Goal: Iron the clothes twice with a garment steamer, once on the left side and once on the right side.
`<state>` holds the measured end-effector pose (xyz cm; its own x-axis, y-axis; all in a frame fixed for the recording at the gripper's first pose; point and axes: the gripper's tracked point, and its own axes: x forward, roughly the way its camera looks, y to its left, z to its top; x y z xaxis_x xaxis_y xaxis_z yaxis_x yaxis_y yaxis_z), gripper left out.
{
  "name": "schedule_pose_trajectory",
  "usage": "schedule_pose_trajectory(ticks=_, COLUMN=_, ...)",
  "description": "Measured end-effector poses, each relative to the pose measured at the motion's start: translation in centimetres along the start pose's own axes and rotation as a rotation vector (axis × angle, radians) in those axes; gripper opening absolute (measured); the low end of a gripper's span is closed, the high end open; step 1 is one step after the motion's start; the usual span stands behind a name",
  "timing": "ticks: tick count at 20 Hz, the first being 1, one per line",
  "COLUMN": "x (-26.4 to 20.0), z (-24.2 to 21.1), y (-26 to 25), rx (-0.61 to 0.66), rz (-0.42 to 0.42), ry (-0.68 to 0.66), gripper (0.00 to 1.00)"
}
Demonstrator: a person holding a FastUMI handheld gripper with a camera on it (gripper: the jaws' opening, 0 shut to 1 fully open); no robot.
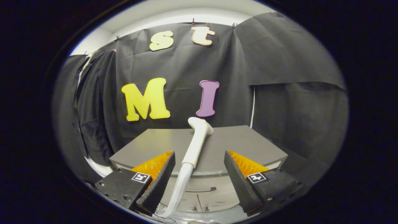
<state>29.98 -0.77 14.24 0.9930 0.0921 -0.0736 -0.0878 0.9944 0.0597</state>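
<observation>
The garment steamer [196, 141] lies on the grey table [248, 143] ahead of me: a pale wand with a flared head at its far end, a smooth straight handle, and a translucent ribbed hose [178, 191] trailing from its near end down over the table's front edge. My gripper [199, 189] stands wide apart, pressing on nothing. The handle's near end and the hose run through the gap between my fingers [158, 183], nearer the left one, without touching either. A dark garment [93, 109] hangs against the booth wall, well off to my left.
</observation>
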Motion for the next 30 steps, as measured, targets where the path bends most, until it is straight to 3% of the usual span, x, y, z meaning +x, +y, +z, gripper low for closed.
schedule_pose_trajectory(ticks=7, x=8.1, z=0.7, y=0.9, rx=0.005, rz=0.035, ry=0.119, gripper=0.98)
schedule_pose_trajectory(ticks=14, x=11.9, z=-1.3, y=0.9, rx=0.023, rz=0.067, ry=0.276, gripper=0.97)
schedule_pose_trajectory(ticks=16, x=12.8, z=-1.9, y=0.9, rx=0.034, rz=0.072, ry=0.308, gripper=0.89)
schedule_pose_trajectory(ticks=22, x=13.1, z=-2.5, y=1.0, rx=0.121, rz=0.072, ry=0.345, gripper=0.55)
schedule_pose_trajectory(ticks=27, x=12.9, z=-1.8, y=1.6, rx=0.185, rz=0.119, ry=0.321, gripper=0.44)
schedule_pose_trajectory(ticks=30, x=12.3, z=-0.9, y=2.2, rx=0.15, rz=0.147, ry=0.271, gripper=0.39)
